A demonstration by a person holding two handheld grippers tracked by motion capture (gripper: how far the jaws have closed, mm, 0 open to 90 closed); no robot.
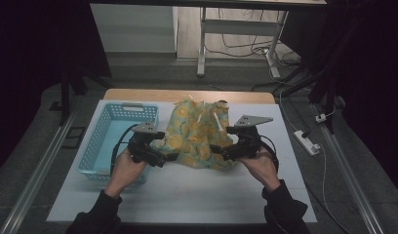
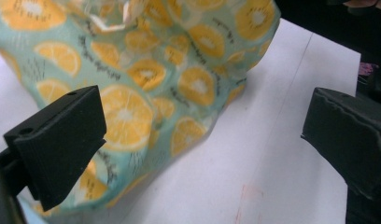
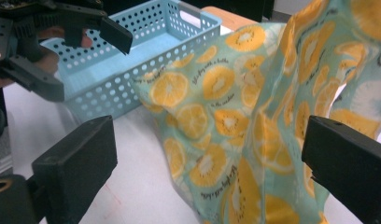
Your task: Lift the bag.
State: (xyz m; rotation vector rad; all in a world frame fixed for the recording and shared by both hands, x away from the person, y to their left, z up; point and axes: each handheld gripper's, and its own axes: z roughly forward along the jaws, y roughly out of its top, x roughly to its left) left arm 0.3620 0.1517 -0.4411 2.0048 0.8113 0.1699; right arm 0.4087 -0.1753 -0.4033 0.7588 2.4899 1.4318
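A soft bag (image 1: 199,136) with orange slices printed on it stands in the middle of the white table (image 1: 187,195). Its top is bunched up and points to the far side. A blue basket (image 1: 102,146) with little holes sits just to its left, and it looks empty.

The left tool (image 1: 169,157) is at the bag's near left side, and its jaws stand wide apart. In the left gripper view one jaw is in front of the cloth and the other is over bare table, so nothing is pinched. The right tool (image 1: 217,151) is at the bag's near right side, also with its jaws wide. In the right gripper view the cloth hangs between the jaws, but the pads do not press it.

I think the job now is to grab the bag from both sides. To do it well, push each tool in until a good fold of cloth sits deep between the jaws. Then close both together, so the bag does not tip or slide away.

Count: one bag, one basket, two tools, one table.
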